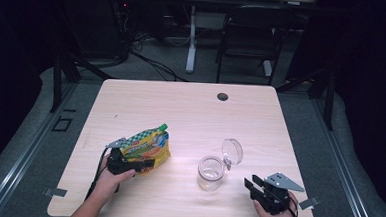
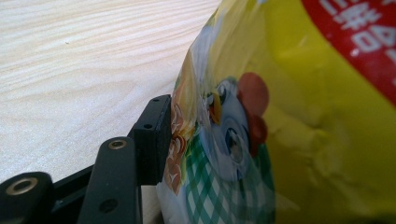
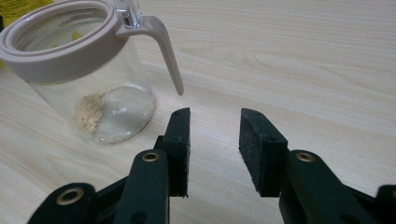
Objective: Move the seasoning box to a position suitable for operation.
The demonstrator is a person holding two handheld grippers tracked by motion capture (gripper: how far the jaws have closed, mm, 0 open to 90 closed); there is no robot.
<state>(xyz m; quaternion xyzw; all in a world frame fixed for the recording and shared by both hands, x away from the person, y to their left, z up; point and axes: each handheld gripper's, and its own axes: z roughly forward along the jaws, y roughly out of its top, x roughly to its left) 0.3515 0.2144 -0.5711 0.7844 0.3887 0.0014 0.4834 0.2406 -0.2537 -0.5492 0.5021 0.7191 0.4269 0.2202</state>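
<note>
A yellow snack pouch (image 1: 146, 147) with a green cap lies tilted on the left part of the wooden table (image 1: 190, 113). My left gripper (image 1: 146, 159) is at its near end. In the left gripper view one pad (image 2: 156, 140) presses on the pouch (image 2: 303, 130), which hides the other jaw. A clear jar (image 1: 211, 172) stands right of centre with its hinged lid (image 1: 232, 151) flipped up. The jar (image 3: 93, 93) holds a little powder at the bottom. My right gripper (image 1: 253, 183) rests near the table's front right, apart from the jar. In its own view the right gripper (image 3: 215, 149) is open with nothing between the pads.
A dark cable hole (image 1: 222, 96) sits near the table's far edge. Beyond the table are a black chair (image 1: 250, 36) and a white stand leg (image 1: 191, 48) on the grey floor. The table's front edge lies close under both hands.
</note>
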